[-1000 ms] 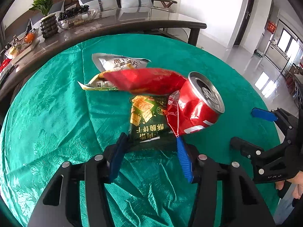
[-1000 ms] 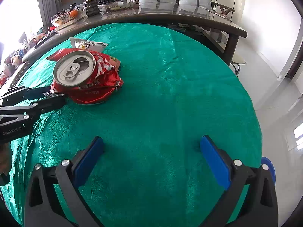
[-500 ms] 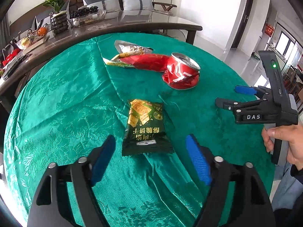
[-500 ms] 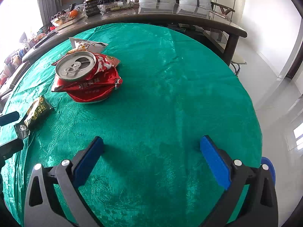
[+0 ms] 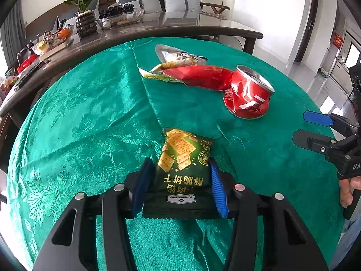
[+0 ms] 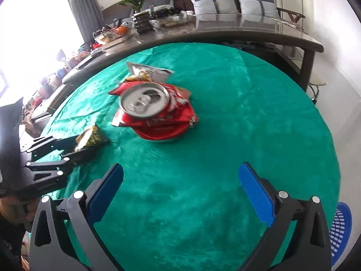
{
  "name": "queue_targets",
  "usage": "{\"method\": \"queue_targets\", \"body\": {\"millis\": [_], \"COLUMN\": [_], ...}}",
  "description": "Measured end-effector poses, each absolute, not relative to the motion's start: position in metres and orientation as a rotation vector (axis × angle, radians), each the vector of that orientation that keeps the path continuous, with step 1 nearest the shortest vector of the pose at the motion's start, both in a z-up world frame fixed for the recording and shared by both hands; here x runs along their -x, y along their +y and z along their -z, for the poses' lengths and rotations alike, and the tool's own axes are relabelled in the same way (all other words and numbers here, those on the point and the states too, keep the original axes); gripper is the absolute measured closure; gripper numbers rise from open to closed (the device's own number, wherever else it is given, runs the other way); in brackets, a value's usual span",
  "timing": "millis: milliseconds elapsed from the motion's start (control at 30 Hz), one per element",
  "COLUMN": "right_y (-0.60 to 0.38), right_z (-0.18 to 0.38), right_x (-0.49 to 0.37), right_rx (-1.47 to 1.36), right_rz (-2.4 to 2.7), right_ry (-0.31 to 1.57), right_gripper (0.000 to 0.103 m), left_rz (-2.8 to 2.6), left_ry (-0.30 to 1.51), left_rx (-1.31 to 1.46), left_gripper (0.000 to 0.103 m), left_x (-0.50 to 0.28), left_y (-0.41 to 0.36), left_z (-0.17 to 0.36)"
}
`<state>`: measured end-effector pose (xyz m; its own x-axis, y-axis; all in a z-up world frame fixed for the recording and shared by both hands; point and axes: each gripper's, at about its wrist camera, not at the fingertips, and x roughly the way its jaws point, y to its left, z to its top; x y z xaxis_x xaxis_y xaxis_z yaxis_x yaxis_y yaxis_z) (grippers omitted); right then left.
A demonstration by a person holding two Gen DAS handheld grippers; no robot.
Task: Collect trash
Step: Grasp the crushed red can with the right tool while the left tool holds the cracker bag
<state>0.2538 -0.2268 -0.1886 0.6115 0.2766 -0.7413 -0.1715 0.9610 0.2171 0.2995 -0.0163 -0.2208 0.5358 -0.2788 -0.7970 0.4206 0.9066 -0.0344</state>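
A dark green cracker packet lies on the round table's green cloth. My left gripper straddles the packet's near half, both blue pads against its sides. The packet also shows in the right wrist view between the left gripper's fingers. A crushed red can stands beyond it, with a red wrapper and a white and yellow wrapper behind. My right gripper is open and empty above bare cloth, near the can.
A long dark table with a plant, bowls and clutter stands behind the round one. A blue basket sits below the table's right edge. My right gripper also shows at the right of the left wrist view.
My left gripper has moved forward and down over the cracker packet, and its fingers have closed in on the packet's sides. The right gripper has shifted a little.
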Motion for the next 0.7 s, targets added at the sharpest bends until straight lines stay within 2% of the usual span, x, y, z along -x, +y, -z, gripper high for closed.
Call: {"method": "queue_targets", "body": {"millis": [133,233,300,467,567,700], "right_y": [-0.187,-0.178,-0.170,-0.144,-0.160,-0.190], "right_z": [0.160,0.161,0.156,0.156,0.158,0.154], "right_x": [-0.283,-0.304,-0.311,-0.331,-0.319,-0.295], "right_rx": [-0.037,-0.109,-0.167,-0.047,-0.002,0.041], "right_rz": [-0.310,-0.231,-0.218,-0.126,-0.109,-0.156], "right_ry": [0.828,0.909,0.900,0.908,0.907,0.917], "right_gripper": [0.005,0.005,0.005,0.006,0.034,0.035], "left_rz": [0.410,0.403,0.396,0.398,0.410,0.419], "left_ry": [0.914,0.914,0.914,0.916,0.919,0.920], "left_rx": [-0.150,-0.146,-0.142,-0.122,-0.097,-0.078], "left_gripper": [0.062,0.063,0.062,0.062,0.062,0.062], "left_x": [-0.299,-0.299,-0.299,-0.300,-0.301,-0.303], "left_y": [-0.013,-0.012,-0.012,-0.010,-0.006,-0.003], "left_z": [0.220,0.221,0.221,0.222,0.222,0.222]}}
